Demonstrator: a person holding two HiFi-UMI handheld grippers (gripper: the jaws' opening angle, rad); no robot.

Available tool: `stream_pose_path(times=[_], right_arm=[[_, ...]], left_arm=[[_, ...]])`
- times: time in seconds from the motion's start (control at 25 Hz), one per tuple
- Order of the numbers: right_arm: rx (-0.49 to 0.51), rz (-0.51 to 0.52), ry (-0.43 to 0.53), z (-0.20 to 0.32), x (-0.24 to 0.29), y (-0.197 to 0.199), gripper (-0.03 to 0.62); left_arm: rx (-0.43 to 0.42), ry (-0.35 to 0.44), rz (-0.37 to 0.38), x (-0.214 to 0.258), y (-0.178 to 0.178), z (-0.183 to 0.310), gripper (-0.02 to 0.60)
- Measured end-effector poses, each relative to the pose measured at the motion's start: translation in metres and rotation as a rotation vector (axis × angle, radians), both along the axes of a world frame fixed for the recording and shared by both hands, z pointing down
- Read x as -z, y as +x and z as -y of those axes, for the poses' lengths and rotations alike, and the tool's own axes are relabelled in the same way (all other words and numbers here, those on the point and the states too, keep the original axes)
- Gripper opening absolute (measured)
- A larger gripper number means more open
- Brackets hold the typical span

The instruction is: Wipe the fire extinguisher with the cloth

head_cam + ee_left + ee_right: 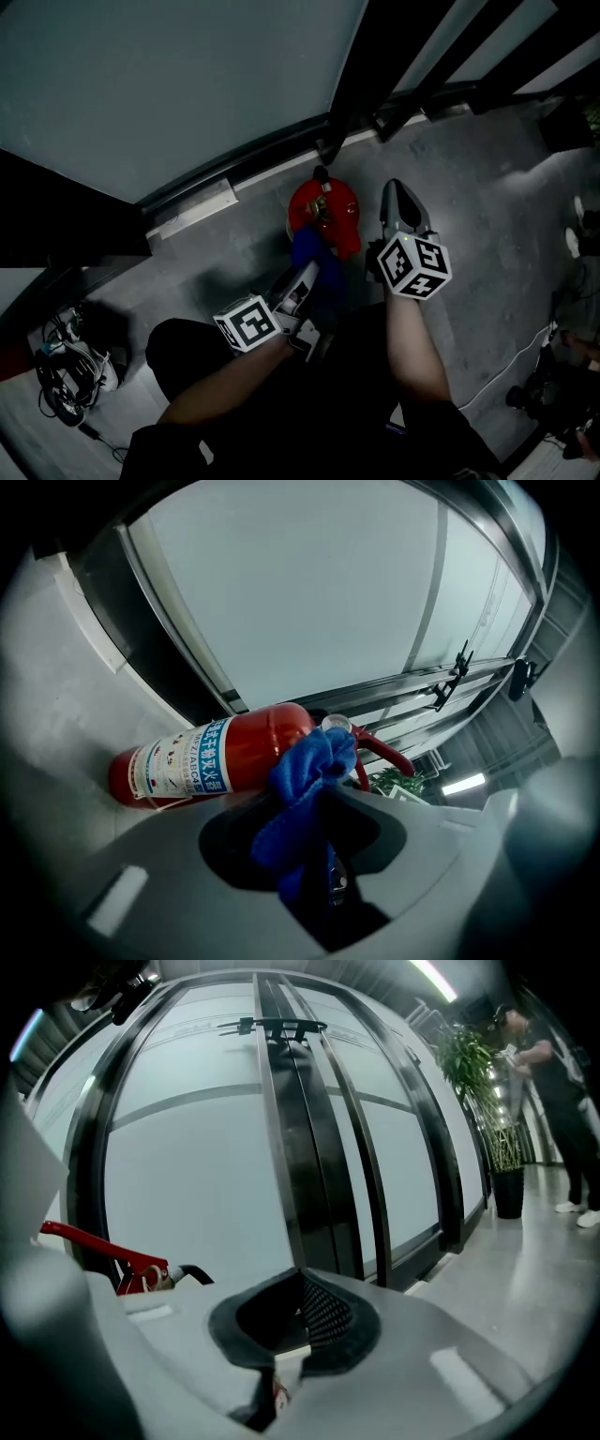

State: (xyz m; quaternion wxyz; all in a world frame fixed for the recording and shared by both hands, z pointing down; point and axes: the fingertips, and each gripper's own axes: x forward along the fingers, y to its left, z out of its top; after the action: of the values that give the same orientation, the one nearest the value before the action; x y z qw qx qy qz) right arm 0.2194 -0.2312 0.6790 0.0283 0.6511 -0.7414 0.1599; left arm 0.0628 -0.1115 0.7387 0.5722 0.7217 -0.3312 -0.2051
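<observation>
Two handheld tools work at a red fire extinguisher [323, 214] that stands on the grey floor [487, 187] at the foot of a glass wall [169, 75]. Clenched on a blue cloth [305, 785], the left tongs [323, 803] hold its bunched end against the extinguisher's top, near the red handle. Just right of the extinguisher, the right tongs [300, 1283] are clenched together on nothing.

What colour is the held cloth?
The cloth is blue, clearest in the left gripper view.
</observation>
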Motion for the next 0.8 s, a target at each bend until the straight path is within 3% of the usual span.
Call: stream_pose_path(times=[0.12, 0.32, 0.52, 0.8], right_arm=[[0.008, 0.006, -0.011, 0.0, -0.003, -0.001, 0.003], [0.031, -0.004, -0.012, 0.001, -0.006, -0.005, 0.003], [0.078, -0.063, 0.002, -0.002, -0.008, -0.011, 0.003], [0.082, -0.007, -0.011, -0.008, -0.015, -0.008, 0.003]], left_arm=[[0.067, -0.002, -0.029, -0.003, 0.0, 0.0, 0.137], [0.193, -0.11, -0.072, -0.029, 0.003, -0.007, 0.135], [0.217, -0.171, -0.069, -0.051, 0.005, -0.007, 0.135], [0.254, -0.277, -0.036, -0.095, 0.004, -0.008, 0.135]])
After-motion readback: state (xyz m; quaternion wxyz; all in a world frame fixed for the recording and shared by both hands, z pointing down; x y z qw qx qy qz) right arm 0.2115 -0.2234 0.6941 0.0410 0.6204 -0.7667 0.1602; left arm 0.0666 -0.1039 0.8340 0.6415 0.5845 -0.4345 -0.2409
